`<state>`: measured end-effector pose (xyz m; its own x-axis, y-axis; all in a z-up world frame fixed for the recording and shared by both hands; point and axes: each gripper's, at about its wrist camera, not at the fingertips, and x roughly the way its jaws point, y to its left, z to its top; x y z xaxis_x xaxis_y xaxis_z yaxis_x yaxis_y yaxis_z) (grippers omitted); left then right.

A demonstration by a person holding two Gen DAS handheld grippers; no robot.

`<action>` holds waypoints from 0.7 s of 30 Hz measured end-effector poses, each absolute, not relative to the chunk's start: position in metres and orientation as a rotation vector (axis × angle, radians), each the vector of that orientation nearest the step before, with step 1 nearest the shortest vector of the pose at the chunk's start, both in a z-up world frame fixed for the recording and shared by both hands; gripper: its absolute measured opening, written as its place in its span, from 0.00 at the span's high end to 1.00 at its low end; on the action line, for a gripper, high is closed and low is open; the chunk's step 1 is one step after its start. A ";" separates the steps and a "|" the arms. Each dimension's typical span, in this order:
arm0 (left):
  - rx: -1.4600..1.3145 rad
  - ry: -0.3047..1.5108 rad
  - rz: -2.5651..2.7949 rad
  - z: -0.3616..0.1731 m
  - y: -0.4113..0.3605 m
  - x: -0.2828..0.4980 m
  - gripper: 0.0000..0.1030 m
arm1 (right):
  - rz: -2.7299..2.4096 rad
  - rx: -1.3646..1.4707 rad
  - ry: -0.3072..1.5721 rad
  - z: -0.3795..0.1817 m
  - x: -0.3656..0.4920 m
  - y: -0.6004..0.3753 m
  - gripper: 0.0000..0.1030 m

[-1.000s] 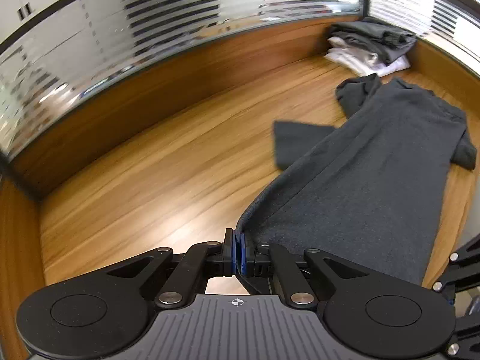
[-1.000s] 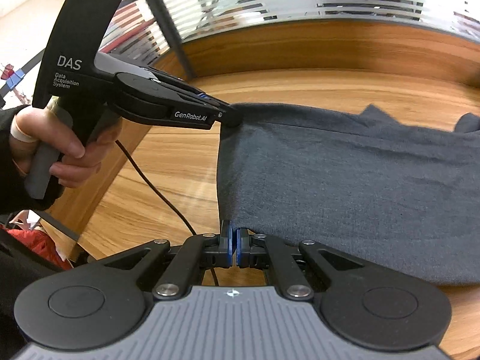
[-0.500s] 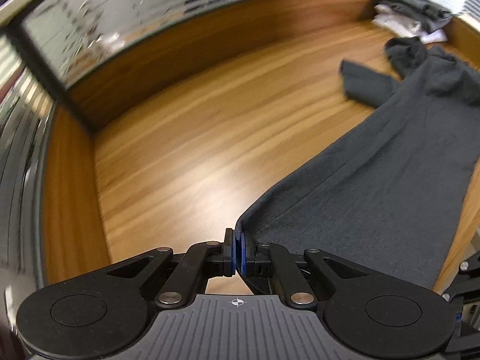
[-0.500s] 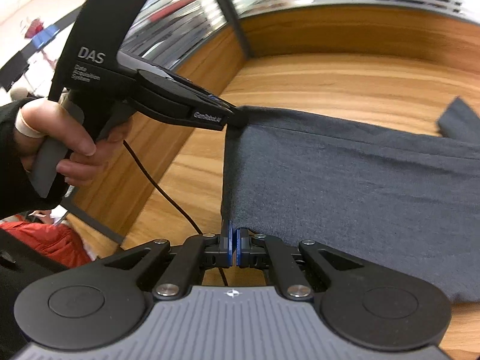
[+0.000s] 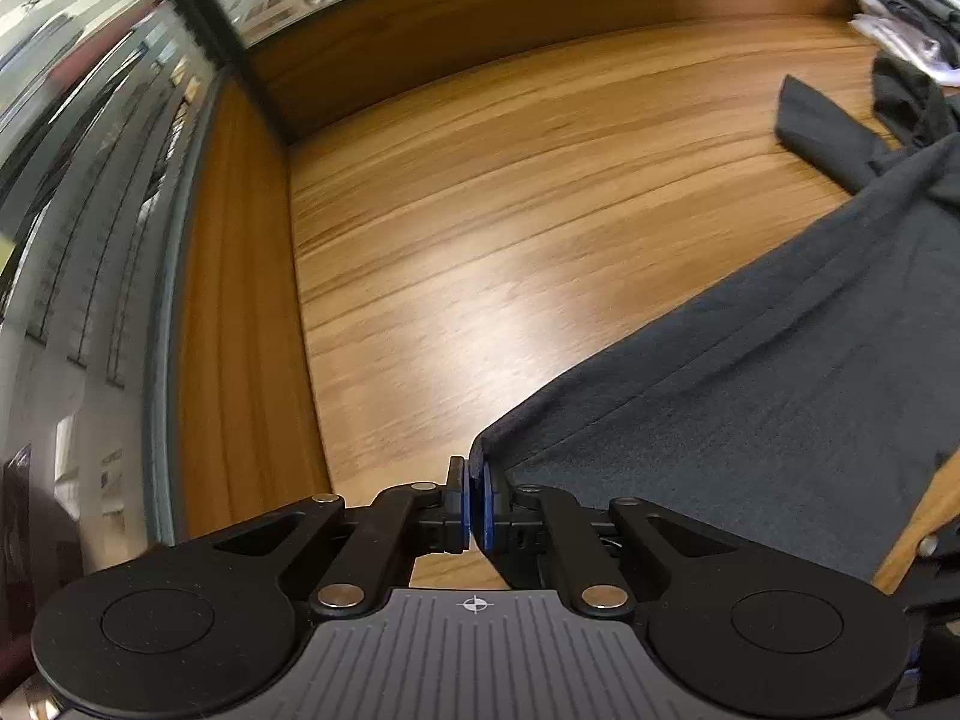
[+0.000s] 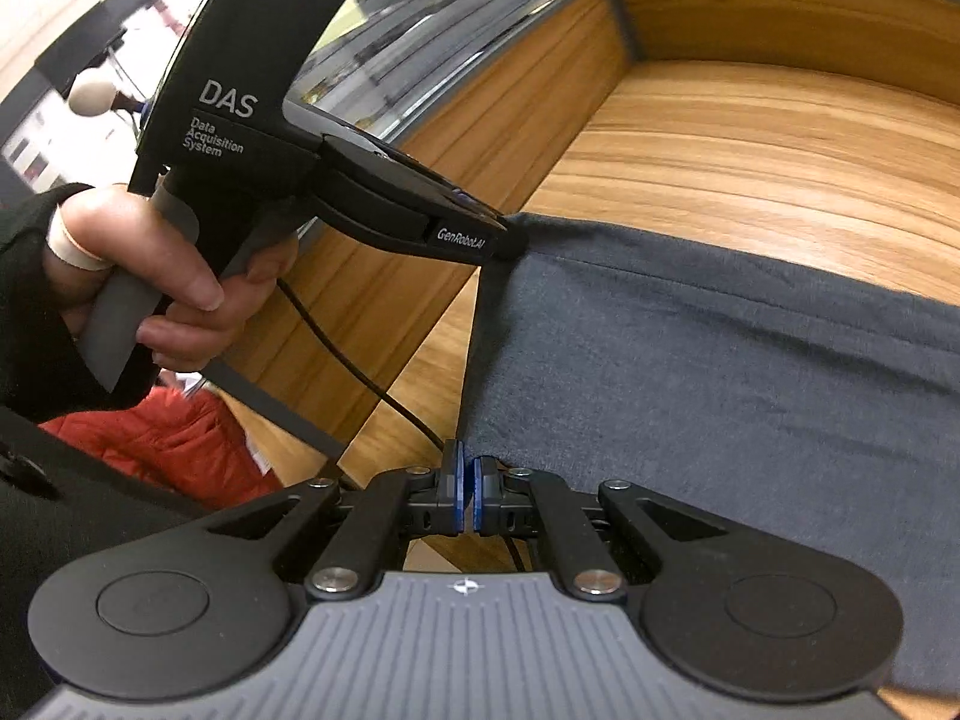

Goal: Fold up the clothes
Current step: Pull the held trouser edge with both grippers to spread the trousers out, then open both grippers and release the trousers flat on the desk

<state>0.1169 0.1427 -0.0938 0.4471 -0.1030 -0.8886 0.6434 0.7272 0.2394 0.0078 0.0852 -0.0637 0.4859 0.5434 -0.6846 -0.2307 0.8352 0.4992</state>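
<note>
**Item: dark grey garment (image 5: 750,420), hem end.** It is lying spread on the wooden table (image 5: 480,210), running from the grippers toward two o'clock in the left wrist view.

**Left hand (image 6: 150,276):** at nine o'clock in the right wrist view, it is gripping the handle of the left gripper (image 5: 474,480). Its claw is pressed together and pinching one hem corner.

**Right gripper (image 6: 467,480):** its jaws are opening. A slit is showing between the blue pads, with the other hem corner sitting at their tips.

**Handling note:** the hem is hanging taut between the two corners. Judging by this, the cloth is being laid out for folding. Both corners should be lowered level and let go together, so the edge is lying straight and unwrinkled.

**Obscured:**
- The collar end is bunching at one o'clock, its shape unclear.
- A pile of folded clothes (image 5: 900,30) is being cut off by the frame edge.
- Whether the right pads are touching fabric is hard to tell.
- A black cable (image 6: 360,372) is passing behind the gripper.
</note>
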 end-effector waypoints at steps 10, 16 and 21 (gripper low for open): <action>0.612 1.009 -0.432 -0.099 0.147 0.110 0.74 | 0.429 0.315 0.920 -0.042 -0.002 0.040 0.74; 0.535 1.009 -0.465 -0.090 0.132 0.101 0.64 | 0.306 0.299 0.889 -0.030 -0.011 -0.019 0.71; 0.503 1.030 -0.484 -0.091 0.106 0.084 0.62 | 0.206 0.286 0.878 -0.028 -0.026 -0.084 0.71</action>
<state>0.0841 0.1063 -0.0912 0.4315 -0.1412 -0.8910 0.5961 0.7860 0.1641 -0.0264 -0.0843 -0.0284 0.6232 0.2927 -0.7252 -0.0598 0.9424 0.3291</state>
